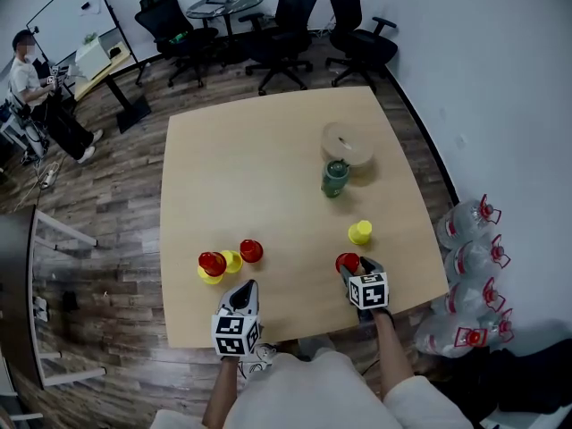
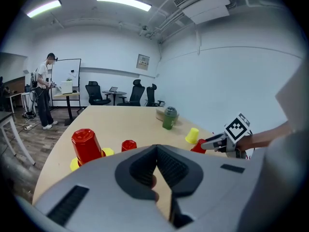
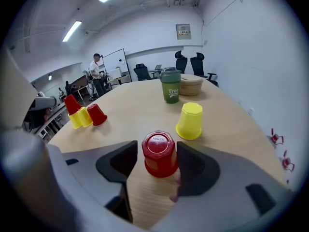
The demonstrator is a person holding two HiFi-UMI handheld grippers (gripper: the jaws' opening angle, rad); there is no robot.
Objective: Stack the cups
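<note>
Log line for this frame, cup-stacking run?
left gripper: shut, empty | right gripper: fingers open, straddling upside-down red cup on table | cup: not lifted

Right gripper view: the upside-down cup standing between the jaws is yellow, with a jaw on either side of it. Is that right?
Not quite. The cup between the jaws is the red cup, upside down on the table. The yellow cup stands beyond it, apart. The right gripper view shows this.
</note>
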